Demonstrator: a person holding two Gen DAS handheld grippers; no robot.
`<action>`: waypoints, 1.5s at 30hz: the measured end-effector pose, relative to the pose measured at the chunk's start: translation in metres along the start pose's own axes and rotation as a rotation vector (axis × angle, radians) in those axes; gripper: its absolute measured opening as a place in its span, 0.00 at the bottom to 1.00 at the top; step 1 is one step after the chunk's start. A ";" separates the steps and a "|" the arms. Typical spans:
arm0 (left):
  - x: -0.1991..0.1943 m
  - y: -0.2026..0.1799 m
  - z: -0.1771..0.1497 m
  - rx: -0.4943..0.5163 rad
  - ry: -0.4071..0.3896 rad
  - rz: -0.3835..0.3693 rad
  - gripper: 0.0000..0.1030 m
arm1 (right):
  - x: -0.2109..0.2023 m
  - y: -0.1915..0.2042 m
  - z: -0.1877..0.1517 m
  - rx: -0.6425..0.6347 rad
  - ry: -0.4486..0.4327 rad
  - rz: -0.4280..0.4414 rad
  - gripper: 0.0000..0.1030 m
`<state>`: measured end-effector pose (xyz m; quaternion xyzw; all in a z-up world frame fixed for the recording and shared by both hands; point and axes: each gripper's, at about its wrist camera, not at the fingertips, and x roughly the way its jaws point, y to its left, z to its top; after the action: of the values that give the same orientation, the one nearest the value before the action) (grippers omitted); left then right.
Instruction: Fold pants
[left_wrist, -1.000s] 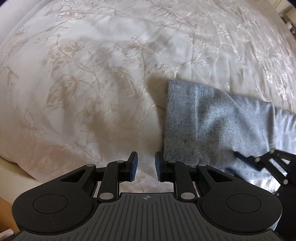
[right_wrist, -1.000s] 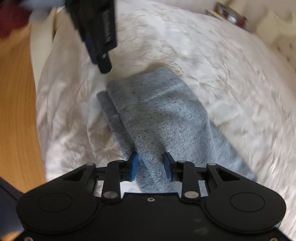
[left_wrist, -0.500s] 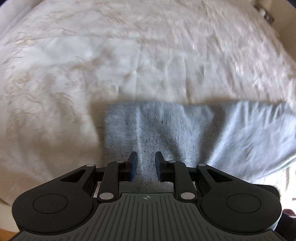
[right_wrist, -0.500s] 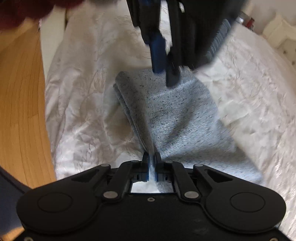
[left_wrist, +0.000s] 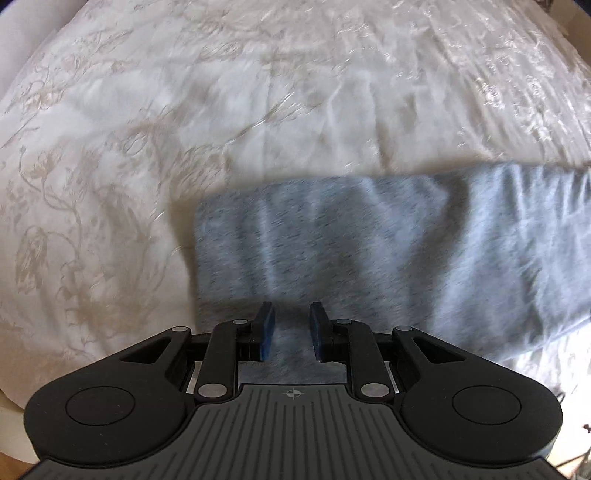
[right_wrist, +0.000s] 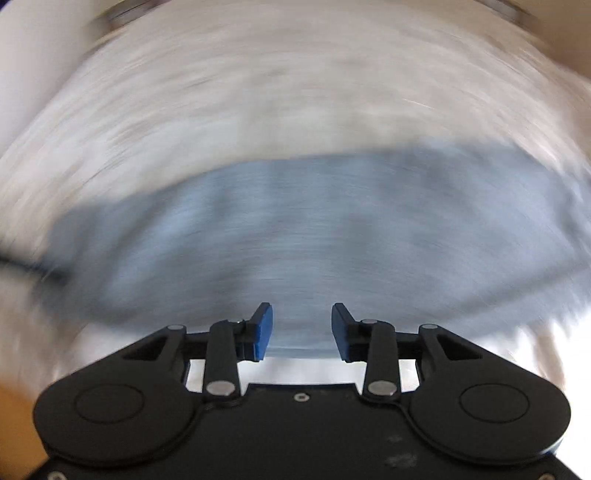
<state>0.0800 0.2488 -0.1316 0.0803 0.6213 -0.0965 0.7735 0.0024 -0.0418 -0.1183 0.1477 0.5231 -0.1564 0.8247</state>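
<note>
The grey-blue pants (left_wrist: 369, 251) lie folded in a long strip across the white bedspread, left end squared off. In the left wrist view my left gripper (left_wrist: 292, 325) points down over the near edge of that left end, its blue pads a small gap apart with nothing pinched between them. The right wrist view is heavily blurred: the pants (right_wrist: 314, 236) fill its middle as a wide band. My right gripper (right_wrist: 302, 328) hangs over their near edge, its jaws opening, and no cloth is between the pads.
A white bedspread (left_wrist: 184, 110) with a pale flower pattern lies under the pants and stretches far beyond them. Its left edge drops off at the frame's lower left. A strip of wooden floor (right_wrist: 14, 424) shows at the lower left of the right wrist view.
My right gripper, shut on a fold of the pants half a second ago, has let it go, opened and rolled sharply round. My left gripper has shifted over the pants' left end.
</note>
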 end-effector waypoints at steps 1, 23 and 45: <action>0.002 -0.003 0.004 0.002 0.002 -0.007 0.20 | 0.001 -0.022 0.002 0.081 -0.009 -0.037 0.37; 0.024 -0.022 0.003 0.064 0.060 0.083 0.20 | 0.023 -0.144 0.020 0.524 -0.027 -0.054 0.04; -0.016 -0.193 0.015 0.182 -0.041 -0.040 0.20 | -0.002 -0.204 0.033 0.361 -0.035 -0.085 0.34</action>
<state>0.0424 0.0591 -0.1139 0.1361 0.5956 -0.1695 0.7733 -0.0554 -0.2404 -0.1195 0.2683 0.4778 -0.2849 0.7865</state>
